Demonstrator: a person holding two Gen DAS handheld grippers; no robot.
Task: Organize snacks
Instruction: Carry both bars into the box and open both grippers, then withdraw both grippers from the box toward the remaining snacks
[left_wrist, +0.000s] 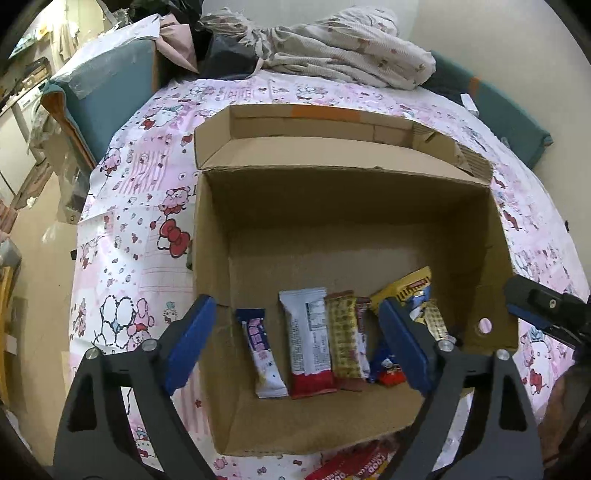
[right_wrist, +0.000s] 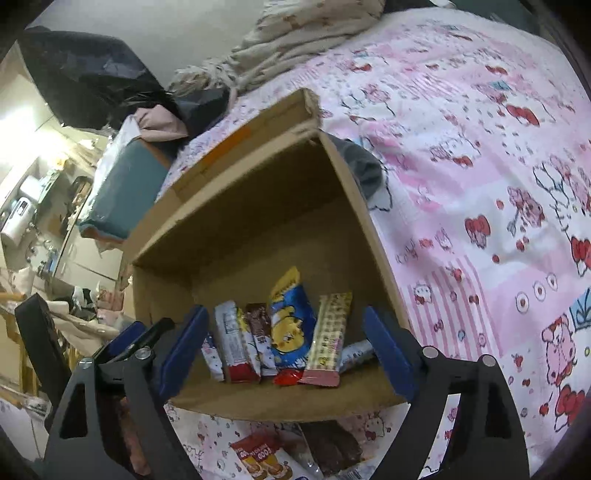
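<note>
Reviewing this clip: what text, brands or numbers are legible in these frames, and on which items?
"FOOD": red and white packet on the sheet in front of the cardboard box.
White wrapper in the box: fine print, too small to read.
Blue and yellow packet: lettering blurred.

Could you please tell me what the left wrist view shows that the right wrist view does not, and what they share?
Only the left wrist view shows the round hole in the brown cardboard box's right wall and the white crumpled bedding in full.

Only the right wrist view shows the dark brown wrapped bar lying outside on the pink cartoon-print sheet.

Both show the box, its row of snack packets along the near wall, and an open gripper above them.
</note>
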